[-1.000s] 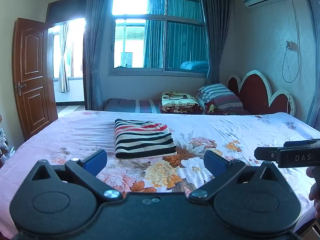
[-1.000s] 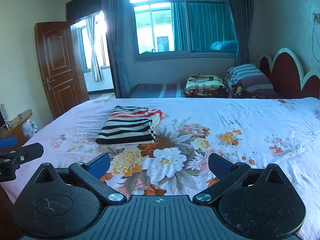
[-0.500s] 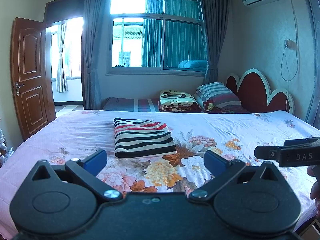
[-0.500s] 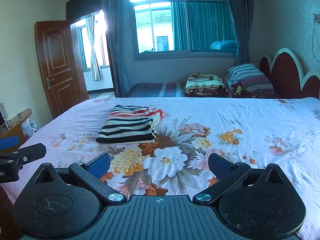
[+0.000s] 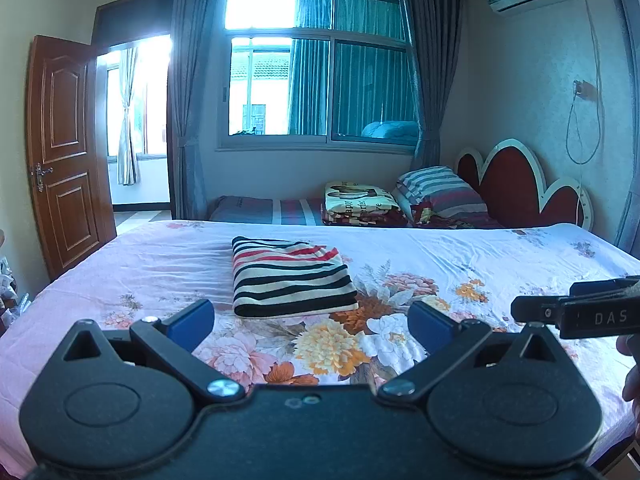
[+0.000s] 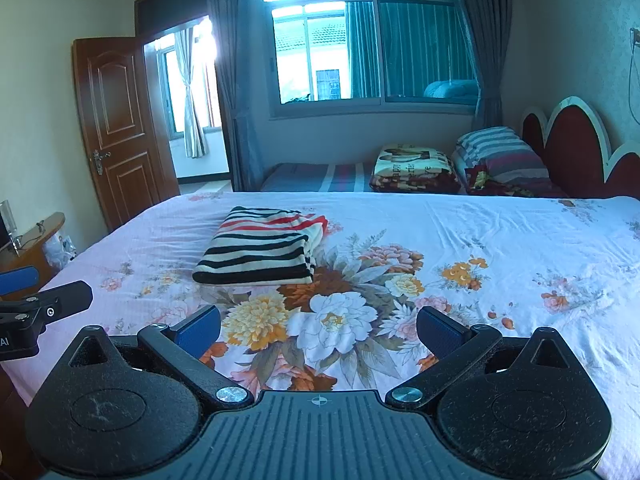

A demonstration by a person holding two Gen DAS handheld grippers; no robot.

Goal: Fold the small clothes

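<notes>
A folded striped garment (image 5: 290, 278), black, cream and red, lies flat on the floral bedsheet (image 5: 460, 258); it also shows in the right wrist view (image 6: 260, 250). My left gripper (image 5: 310, 326) is open and empty, held above the bed's near edge, short of the garment. My right gripper (image 6: 318, 330) is open and empty, also back from the garment, which lies ahead to its left. Each gripper appears at the edge of the other's view: the right gripper (image 5: 576, 314) and the left gripper (image 6: 40, 308).
A second bed behind holds a folded blanket (image 5: 360, 202) and a striped pillow (image 5: 440, 192) by a red headboard (image 5: 516, 184). A wooden door (image 5: 66, 148) stands open at left. A small wooden table (image 6: 32, 246) sits left of the bed.
Both grippers stay open and empty. The views have shifted only slightly; the folded garment has not moved.
</notes>
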